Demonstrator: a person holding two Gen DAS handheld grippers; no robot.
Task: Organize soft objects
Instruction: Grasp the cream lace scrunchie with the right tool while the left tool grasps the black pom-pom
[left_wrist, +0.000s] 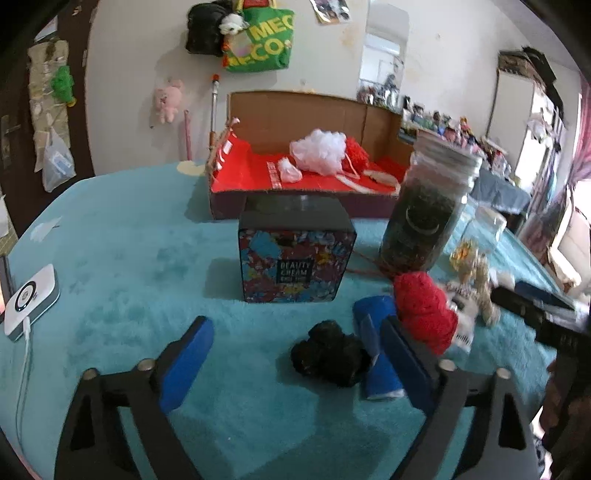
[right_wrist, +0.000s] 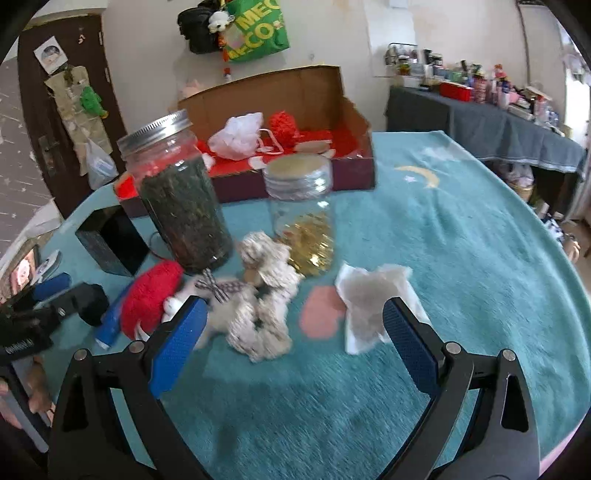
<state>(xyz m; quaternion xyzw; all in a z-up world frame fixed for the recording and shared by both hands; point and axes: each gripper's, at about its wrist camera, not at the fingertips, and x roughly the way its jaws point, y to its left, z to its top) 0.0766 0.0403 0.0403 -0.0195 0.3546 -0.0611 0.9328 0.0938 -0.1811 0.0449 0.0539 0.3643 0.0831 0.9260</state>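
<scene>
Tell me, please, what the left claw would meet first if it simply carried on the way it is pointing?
Most likely the black fuzzy ball, which lies just ahead between the open fingers of the left claw. The patterned Beauty Cream box stands further along the same line, though depth is hard to judge here.

a lived-in home room: tote bag (left_wrist: 260, 40) and pink plush (left_wrist: 168, 99) hung on the wall, teal blanket (right_wrist: 461, 229) (moon-patterned), cluttered side table (right_wrist: 491, 122).

Daylight from the right, soft shadows, motion blur, strong fisheye bending at edges.
</scene>
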